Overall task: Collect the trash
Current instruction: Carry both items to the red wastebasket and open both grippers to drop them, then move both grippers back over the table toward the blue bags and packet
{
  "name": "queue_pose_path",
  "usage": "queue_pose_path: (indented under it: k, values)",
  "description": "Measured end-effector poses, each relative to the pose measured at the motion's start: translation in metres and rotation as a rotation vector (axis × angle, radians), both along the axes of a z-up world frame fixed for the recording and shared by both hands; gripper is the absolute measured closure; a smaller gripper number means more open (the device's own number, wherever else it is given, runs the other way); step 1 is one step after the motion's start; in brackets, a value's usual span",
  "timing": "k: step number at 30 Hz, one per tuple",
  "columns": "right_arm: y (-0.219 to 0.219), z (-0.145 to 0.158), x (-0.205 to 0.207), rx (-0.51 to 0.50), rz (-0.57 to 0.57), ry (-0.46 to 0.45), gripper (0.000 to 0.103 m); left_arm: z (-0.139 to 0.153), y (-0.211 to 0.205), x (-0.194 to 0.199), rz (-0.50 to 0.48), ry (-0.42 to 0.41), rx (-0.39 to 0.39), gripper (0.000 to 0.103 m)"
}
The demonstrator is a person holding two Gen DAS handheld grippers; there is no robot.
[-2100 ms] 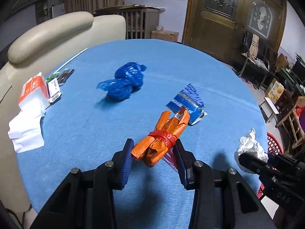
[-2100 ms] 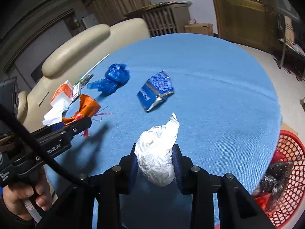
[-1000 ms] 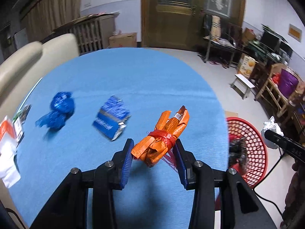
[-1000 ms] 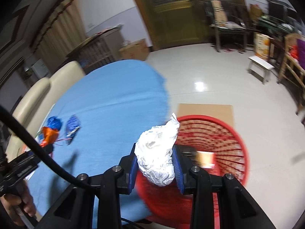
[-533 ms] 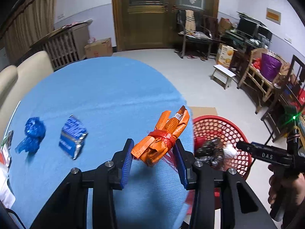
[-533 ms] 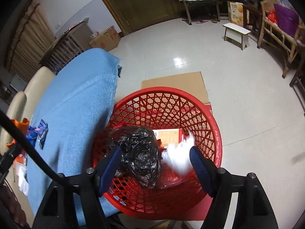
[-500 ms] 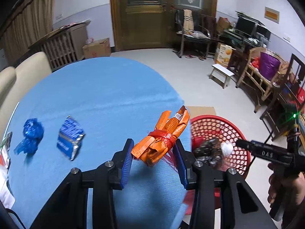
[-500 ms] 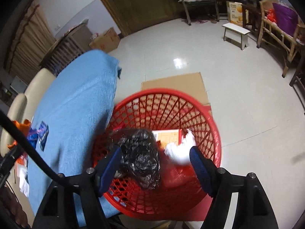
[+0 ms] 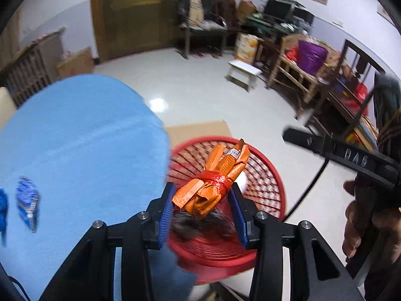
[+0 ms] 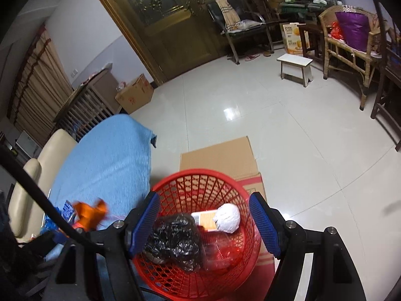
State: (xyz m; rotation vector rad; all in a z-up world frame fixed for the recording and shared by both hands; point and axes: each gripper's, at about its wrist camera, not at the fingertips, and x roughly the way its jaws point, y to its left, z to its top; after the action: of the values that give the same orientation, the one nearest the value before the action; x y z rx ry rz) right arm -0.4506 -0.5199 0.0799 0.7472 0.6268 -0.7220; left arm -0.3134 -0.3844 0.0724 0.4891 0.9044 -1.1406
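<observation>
From the left wrist, the left gripper (image 9: pixel 201 209) holds the orange wrapper bundle (image 9: pixel 213 181) above the red basket (image 9: pixel 265 175), its jaws just beginning to part with the bundle between them, seemingly touching both pads, though blur makes this uncertain. A blue packet (image 9: pixel 27 204) lies on the blue tablecloth (image 9: pixel 82 138). Only the right wrist view looks into the basket: a black bag (image 10: pixel 175 243) and a white crumpled ball (image 10: pixel 226 218) lie inside. The right gripper (image 10: pixel 204 224) hangs over it, jaws released and empty.
</observation>
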Motion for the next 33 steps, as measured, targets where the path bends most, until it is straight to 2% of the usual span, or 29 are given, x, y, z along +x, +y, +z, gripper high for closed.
queue_pose_path:
  k: [2, 3, 6, 9, 13, 17, 25, 31, 33]
  values:
    - [-0.003, 0.003, -0.003, -0.004, -0.007, -0.009, 0.026, -0.009, -0.008, -0.003, -0.027, 0.026, 0.024, 0.024]
    - [-0.003, 0.003, -0.003, -0.004, -0.01, -0.01, 0.026, -0.013, -0.011, -0.004, -0.032, 0.028, 0.036, 0.021]
    - [-0.004, 0.005, -0.003, -0.003, -0.011, -0.012, 0.026, -0.015, -0.009, -0.001, -0.027, 0.029, 0.052, 0.021]
    - [-0.001, 0.006, -0.002, -0.007, -0.005, -0.012, 0.026, -0.007, 0.008, 0.015, 0.021, 0.028, 0.019, 0.021]
    - [0.005, 0.008, 0.008, -0.011, 0.017, -0.014, 0.026, 0.004, 0.048, 0.047, 0.141, 0.036, -0.024, 0.021]
    - [0.019, 0.011, 0.027, -0.02, 0.07, -0.016, 0.026, 0.003, 0.091, 0.078, 0.272, 0.043, -0.039, 0.021]
    - [0.076, 0.015, 0.096, -0.031, 0.275, 0.03, 0.026, -0.013, 0.208, 0.127, 0.565, 0.072, -0.056, 0.021]
    - [0.144, 0.016, 0.176, -0.054, 0.511, 0.071, 0.026, -0.02, 0.272, 0.151, 0.734, 0.11, -0.104, 0.021]
    - [0.168, 0.011, 0.205, -0.056, 0.598, 0.098, 0.026, -0.02, 0.285, 0.155, 0.763, 0.113, -0.116, 0.021]
